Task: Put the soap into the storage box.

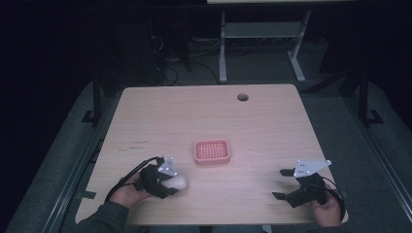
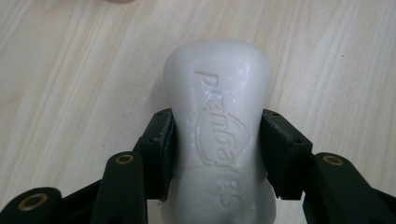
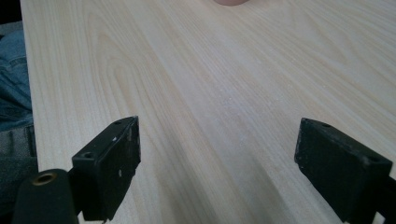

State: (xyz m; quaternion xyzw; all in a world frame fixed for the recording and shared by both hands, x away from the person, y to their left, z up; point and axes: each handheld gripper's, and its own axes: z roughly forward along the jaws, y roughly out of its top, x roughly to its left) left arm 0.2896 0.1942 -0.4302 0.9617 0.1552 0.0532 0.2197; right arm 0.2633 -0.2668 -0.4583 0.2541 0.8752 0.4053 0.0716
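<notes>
A white bar of soap (image 2: 219, 126) with raised lettering sits between the pads of my left gripper (image 2: 217, 149), which is shut on it just above the wooden table (image 2: 70, 93). In the high view the soap (image 1: 179, 182) pokes out to the right of the left gripper (image 1: 167, 184), near the table's front left. A pink slotted soap dish (image 1: 212, 152) rests on the table a little beyond and to the right of it. My right gripper (image 1: 282, 184) stands open near the front right, its jaws wide apart over bare wood (image 3: 215, 154), nothing between them.
The table (image 1: 272, 121) has a round cable hole (image 1: 242, 97) near its far edge. A second desk's white legs (image 1: 222, 46) stand on the dark floor behind. A person's denim-clad leg (image 3: 14, 70) lies beside the table's edge in the right gripper view.
</notes>
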